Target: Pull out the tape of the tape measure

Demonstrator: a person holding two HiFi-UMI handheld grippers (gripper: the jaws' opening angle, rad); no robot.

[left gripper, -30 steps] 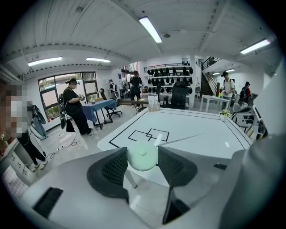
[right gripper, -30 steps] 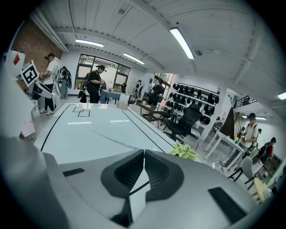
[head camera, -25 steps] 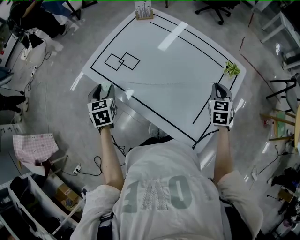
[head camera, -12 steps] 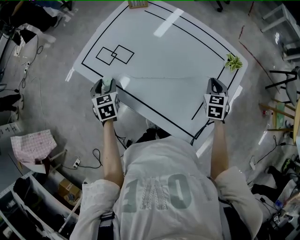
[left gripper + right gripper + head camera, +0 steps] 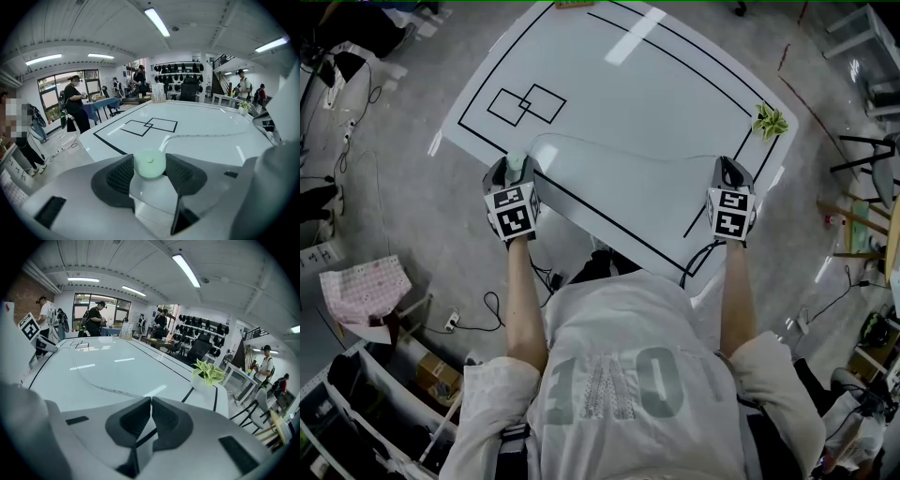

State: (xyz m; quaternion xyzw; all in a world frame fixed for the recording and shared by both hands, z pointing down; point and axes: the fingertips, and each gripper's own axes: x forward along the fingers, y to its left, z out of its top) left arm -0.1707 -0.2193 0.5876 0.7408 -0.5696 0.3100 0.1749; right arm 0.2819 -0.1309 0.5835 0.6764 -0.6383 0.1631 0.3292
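Table (image 5: 675, 103) | head view: whole tape (image 5: 656, 157) | own view: left gripper (image 5: 149, 158) clamps case (image 5: 149, 165)

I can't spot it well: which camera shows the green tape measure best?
The left gripper view: the tape measure sits clamped between the left gripper's jaws. The head view shows a sliver; the right gripper view only its tape.

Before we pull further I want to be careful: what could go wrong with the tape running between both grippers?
The right gripper pinches only the end of the thin tape; it could slip and the tape snap back. The left gripper clamps the round pale green tape measure case by its curved sides, so it might pop out. The tape lies slack and curved on the table; it may twist or kink.
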